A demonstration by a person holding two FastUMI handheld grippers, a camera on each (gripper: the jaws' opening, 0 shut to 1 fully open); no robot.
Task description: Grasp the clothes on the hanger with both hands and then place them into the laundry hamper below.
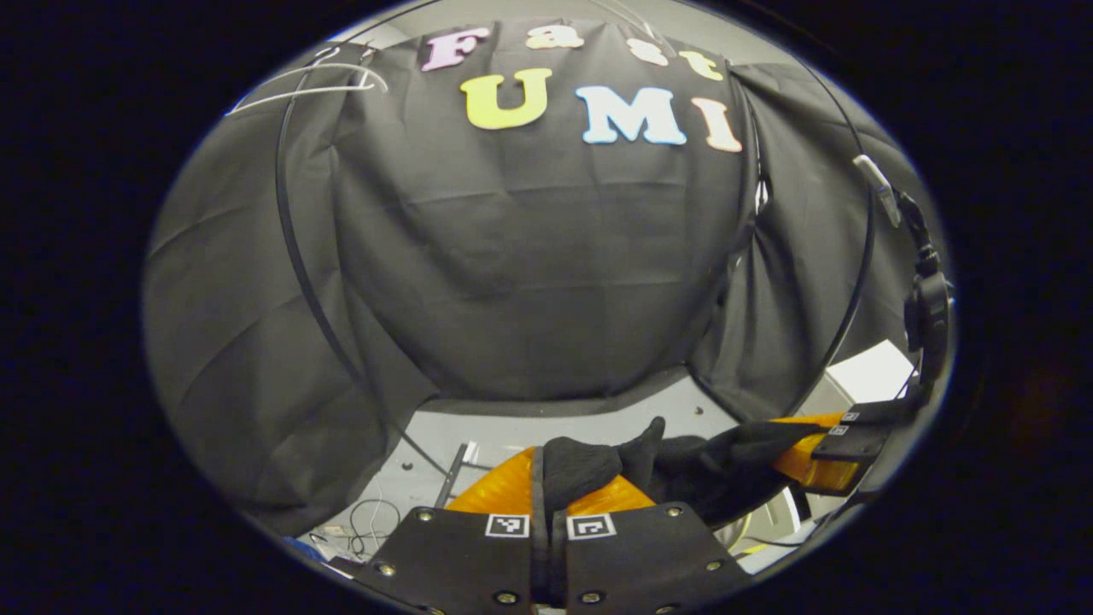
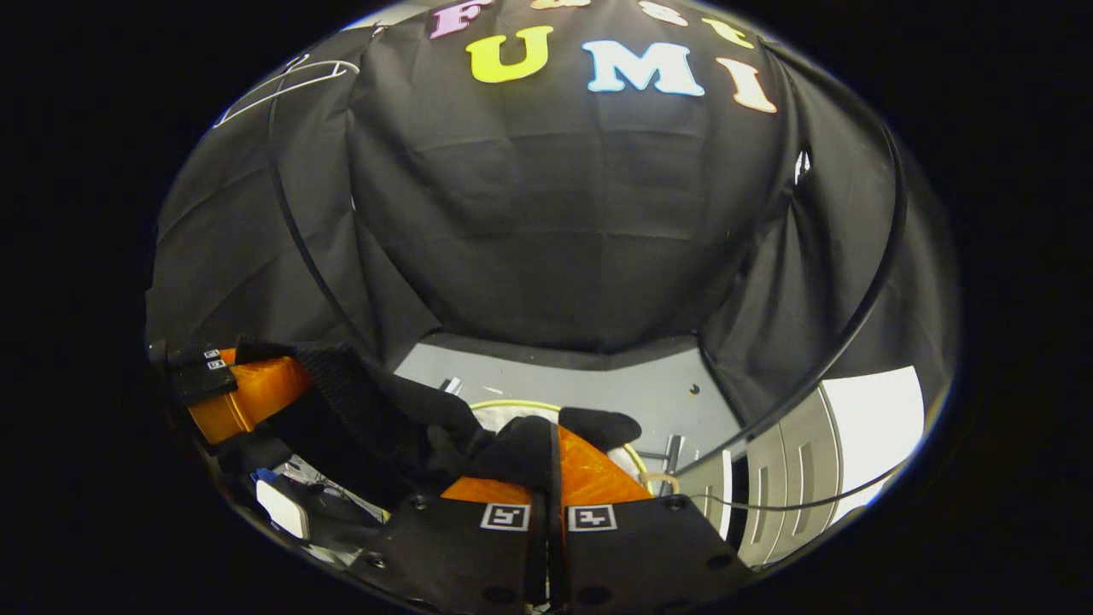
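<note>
No brand or readable label on any task item; the only markings are square black-and-white tags, two on each gripper's finger plates. Left gripper (image 1: pixel 549 491): orange fingers closed on a bunch of the black knit garment (image 1: pixel 683 470), cloth pinched between both. Right gripper (image 2: pixel 553 465): orange fingers likewise clamped on a fold of the same garment (image 2: pixel 384 410). One garment, stretched between the two grippers, hanging above the grey floor (image 1: pixel 512 427). In the left gripper view the right gripper sits at the right edge, partly cut off. In the right gripper view the left gripper sits at the far left, half hidden by cloth. One white wire hanger (image 1: pixel 312 81) hangs bare, upper left, thin and hard to resolve. Pale yellow-rimmed round laundry hamper (image 2: pixel 529 408) lies below the right gripper, mostly hidden behind its fingers and the garment. Loose cables on the floor, count unclear.
</note>
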